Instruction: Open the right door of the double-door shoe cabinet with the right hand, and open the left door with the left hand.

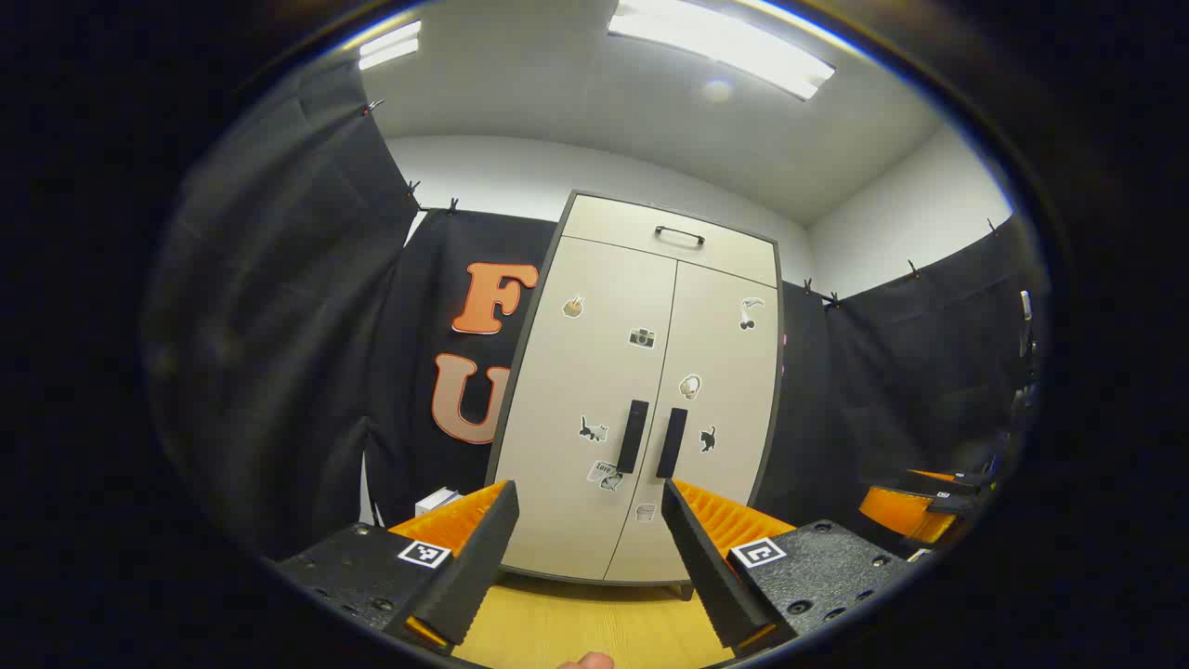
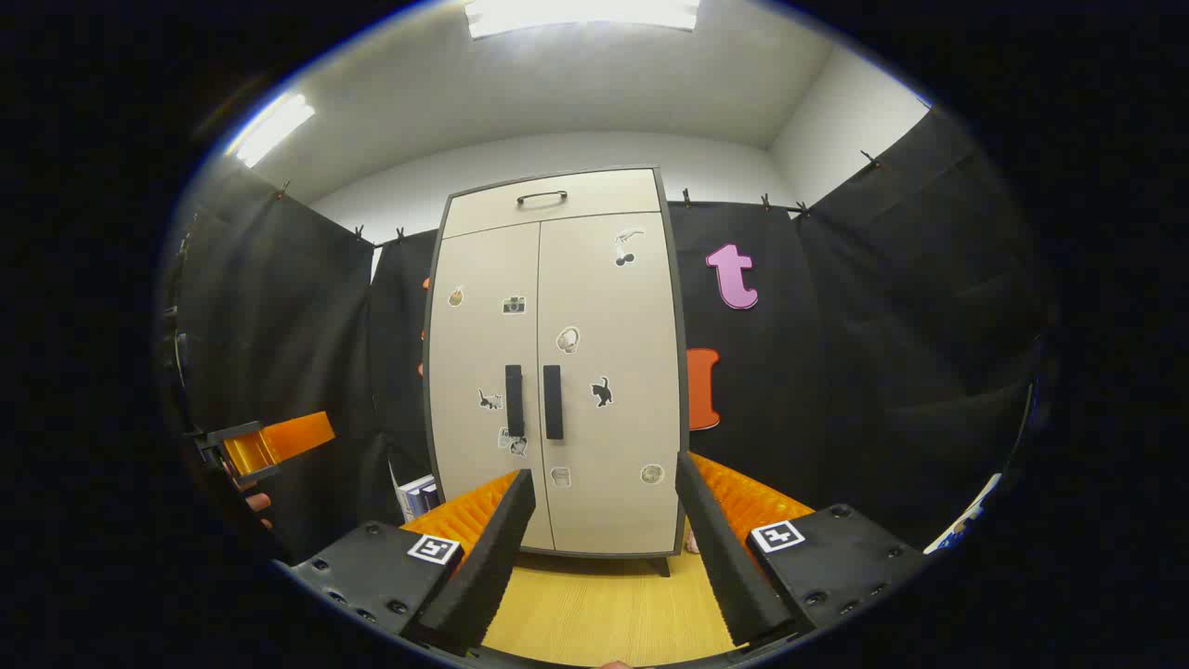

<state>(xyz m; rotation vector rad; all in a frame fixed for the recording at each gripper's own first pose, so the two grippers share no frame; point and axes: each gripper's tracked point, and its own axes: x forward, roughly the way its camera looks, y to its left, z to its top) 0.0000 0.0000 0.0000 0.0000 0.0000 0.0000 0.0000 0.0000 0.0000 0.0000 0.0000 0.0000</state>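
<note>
Doors of the shoe cabinet (image 2: pixel 555 362) both stand closed, so nothing of the task is done yet — right handle (image 2: pixel 553 401) and left handle (image 1: pixel 633 436) wait side by side at the centre seam. Left gripper (image 1: pixel 587 548) and right gripper (image 2: pixel 604 548) are spread wide, empty, well apart from the cabinet. Small stickers (image 2: pixel 602 391) dot the doors — no legible writing.

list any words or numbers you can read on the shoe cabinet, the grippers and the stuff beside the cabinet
No text is legible.
Shoe cabinet: the sticker below the left door handle carries some writing, too small to read; the other stickers are pictures.
Square markers on the left gripper and right gripper: black-and-white code patterns, no words.
Box beside the cabinet: print too blurred to read.
</note>
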